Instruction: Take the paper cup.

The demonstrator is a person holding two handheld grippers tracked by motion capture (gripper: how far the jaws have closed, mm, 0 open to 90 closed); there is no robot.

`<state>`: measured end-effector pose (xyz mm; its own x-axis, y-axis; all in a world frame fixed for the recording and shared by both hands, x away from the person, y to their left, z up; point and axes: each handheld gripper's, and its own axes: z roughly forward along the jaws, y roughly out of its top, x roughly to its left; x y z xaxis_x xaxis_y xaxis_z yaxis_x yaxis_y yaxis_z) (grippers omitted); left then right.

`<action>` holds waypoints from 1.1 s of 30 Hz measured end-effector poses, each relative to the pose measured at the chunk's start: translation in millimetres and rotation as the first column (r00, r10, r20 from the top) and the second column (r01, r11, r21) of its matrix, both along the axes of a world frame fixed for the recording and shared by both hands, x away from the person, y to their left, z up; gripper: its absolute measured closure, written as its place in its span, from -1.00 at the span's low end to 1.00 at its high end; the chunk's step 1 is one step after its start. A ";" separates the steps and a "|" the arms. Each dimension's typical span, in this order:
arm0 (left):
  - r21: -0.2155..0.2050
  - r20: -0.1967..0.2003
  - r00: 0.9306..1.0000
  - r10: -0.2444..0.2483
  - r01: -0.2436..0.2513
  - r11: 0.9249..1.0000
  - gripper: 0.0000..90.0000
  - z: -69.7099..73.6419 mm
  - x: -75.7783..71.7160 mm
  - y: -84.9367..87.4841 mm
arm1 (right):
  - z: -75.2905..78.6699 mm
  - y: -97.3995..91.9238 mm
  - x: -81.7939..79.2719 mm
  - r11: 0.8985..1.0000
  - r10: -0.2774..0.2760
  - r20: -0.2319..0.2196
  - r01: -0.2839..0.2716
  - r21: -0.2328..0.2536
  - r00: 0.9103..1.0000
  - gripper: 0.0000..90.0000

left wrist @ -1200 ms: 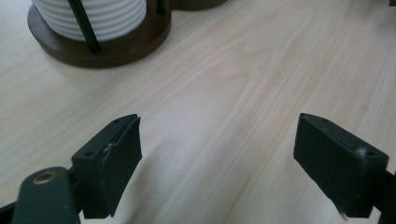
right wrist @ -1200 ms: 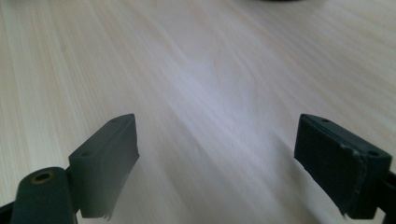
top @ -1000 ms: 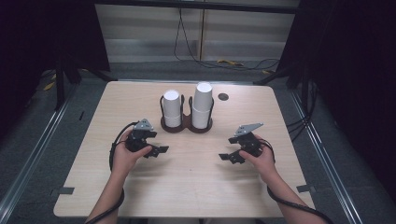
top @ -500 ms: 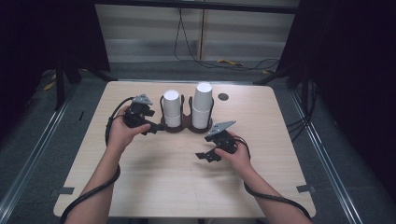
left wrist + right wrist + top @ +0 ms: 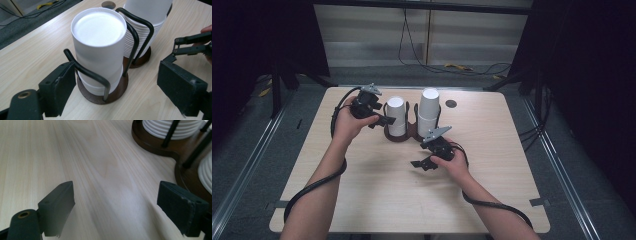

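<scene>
Jaws apart on both: close left gripper (image 5: 117,85) squarely around shorter cup stack (image 5: 100,47) at twelve o'clock, clear of wire holder (image 5: 87,72), right gripper (image 5: 117,207) idle.

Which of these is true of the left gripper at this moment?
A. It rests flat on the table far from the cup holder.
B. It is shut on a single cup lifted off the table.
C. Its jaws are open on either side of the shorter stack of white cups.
C: in the left gripper view the left gripper has its jaws apart, flanking the shorter cup stack in the wire holder.
</scene>
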<state>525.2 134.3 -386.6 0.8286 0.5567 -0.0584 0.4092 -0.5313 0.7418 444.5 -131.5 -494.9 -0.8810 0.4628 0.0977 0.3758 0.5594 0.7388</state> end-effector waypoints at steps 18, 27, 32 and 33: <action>0.052 -0.001 1.000 0.014 -0.014 0.999 -0.58 7.8 25.0 -21.8 | -2.5 48.5 22.4 0.994 -0.018 0.022 0.016 0.111 1.000 -0.71; 0.039 -0.019 0.999 0.031 -0.030 0.999 -0.45 8.1 30.5 -21.4 | 1.5 60.3 29.5 0.990 -0.031 0.043 0.025 0.142 0.999 -0.72; 0.036 -0.026 0.999 0.040 -0.039 0.999 -0.31 7.2 32.8 -21.5 | -1.6 63.2 34.0 0.990 -0.048 0.041 0.042 0.133 0.998 -0.73; 0.036 -0.026 0.999 0.040 -0.039 0.999 -0.27 7.2 32.8 -21.5 | -2.3 63.0 34.8 0.990 -0.051 0.036 0.045 0.134 0.998 -0.73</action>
